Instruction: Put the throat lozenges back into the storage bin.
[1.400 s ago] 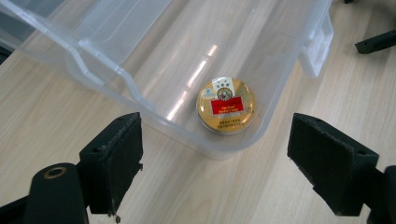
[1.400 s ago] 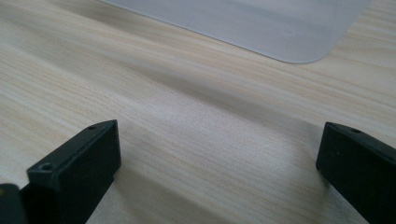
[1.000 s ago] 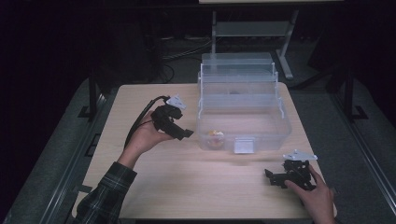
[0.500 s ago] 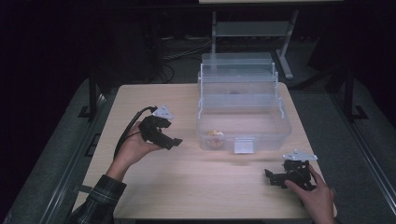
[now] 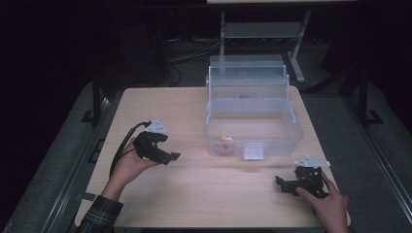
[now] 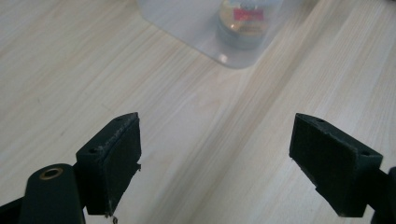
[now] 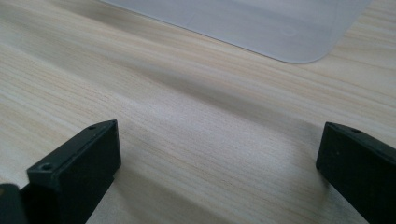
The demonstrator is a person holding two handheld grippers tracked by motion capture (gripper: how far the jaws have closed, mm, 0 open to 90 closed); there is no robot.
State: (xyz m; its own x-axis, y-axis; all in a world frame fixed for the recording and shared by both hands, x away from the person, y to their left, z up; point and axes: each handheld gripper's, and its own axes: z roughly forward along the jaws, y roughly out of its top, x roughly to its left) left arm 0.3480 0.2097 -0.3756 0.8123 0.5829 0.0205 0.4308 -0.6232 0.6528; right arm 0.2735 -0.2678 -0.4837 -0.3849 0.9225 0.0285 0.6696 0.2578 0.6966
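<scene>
Two hand-held grippers sit wide open and hold nothing: the left hand-held gripper [image 5: 165,156] has pulled back from the clear box [image 5: 252,127], and the right hand-held gripper [image 5: 286,184] stays low on the table [image 5: 194,194]. A small round pot [image 5: 224,144] lies inside the box's front corner. I think reaching in for it comes next.

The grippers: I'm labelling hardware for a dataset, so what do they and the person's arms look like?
Both are black two-jaw tools. The left gripper and right gripper each carry a grey three-cornered plate on top. A black cable loops from the left one. Up close, the jaws end in flat rectangular black pads with small screw holes. The left arm wears a dark plaid sleeve; the right hand is bare.
</scene>
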